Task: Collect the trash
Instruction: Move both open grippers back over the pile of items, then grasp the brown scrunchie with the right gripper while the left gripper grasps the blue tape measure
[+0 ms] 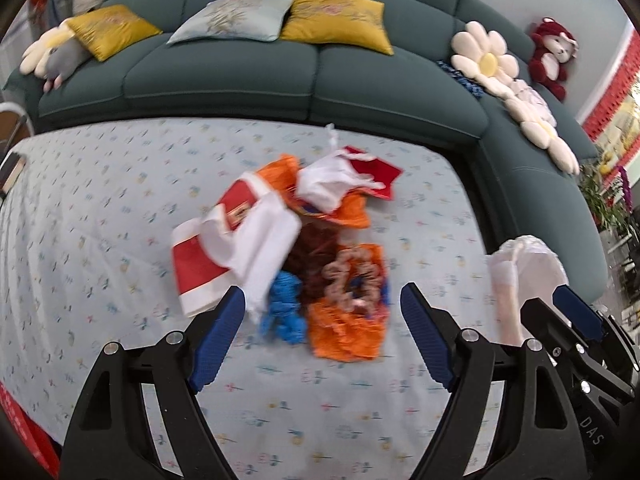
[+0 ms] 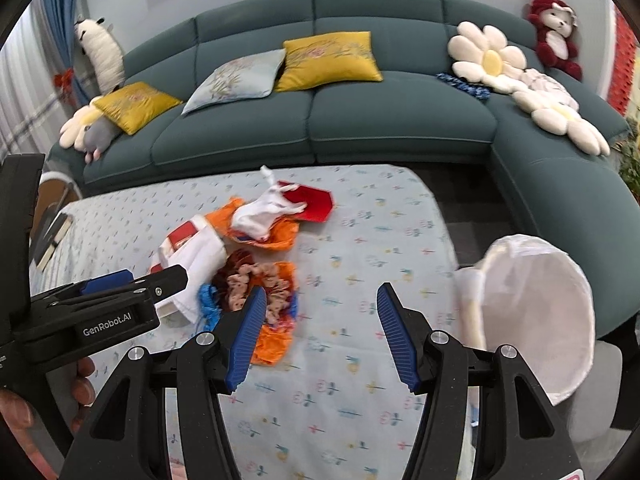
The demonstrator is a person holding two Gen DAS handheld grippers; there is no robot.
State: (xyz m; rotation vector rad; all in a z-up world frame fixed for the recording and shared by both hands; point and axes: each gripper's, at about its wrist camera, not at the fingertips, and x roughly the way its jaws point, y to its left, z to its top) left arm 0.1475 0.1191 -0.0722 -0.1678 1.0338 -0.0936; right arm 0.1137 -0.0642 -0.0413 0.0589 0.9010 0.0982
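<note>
- The trash pile (image 1: 288,248) is seen lying mid-table on the flowered cloth of the table (image 1: 100,200): red/white wrappers, orange wrappers, a blue crumpled piece, a white crumpled piece at the far end.
- The left hand-held gripper (image 1: 320,336) is held w/ jaws spread wide and nothing between them; it hangs just short of the pile's near edge, approx. over the blue and orange bits.
- The right hand-held gripper (image 2: 320,332) is likewise spread and empty, over bare cloth between the pile and the white-lined bin (image 2: 536,320).
- Step judged in hand: first pick from the pile, prob. by the left side.
- To be done well: one loose piece at the near edge should be straddled, not the whole heap; jaws to be lowered until both pads flank the wrapper, then closed firmly, since crinkly film is likely to slip.
- The cloth should not be pinched along w/ the wrapper; a raised fold is the better target.
- The bin's mouth should be kept facing the pile so the drop path stays short.
- Left view only: the pile's near edge relative to the left pads, and the right device's side at the frame's right.
- Right view only: the bin's open mouth and liner in full, its place at the table's right end, the left device from the side, and the person's hand (image 2: 82,380) under it.
</note>
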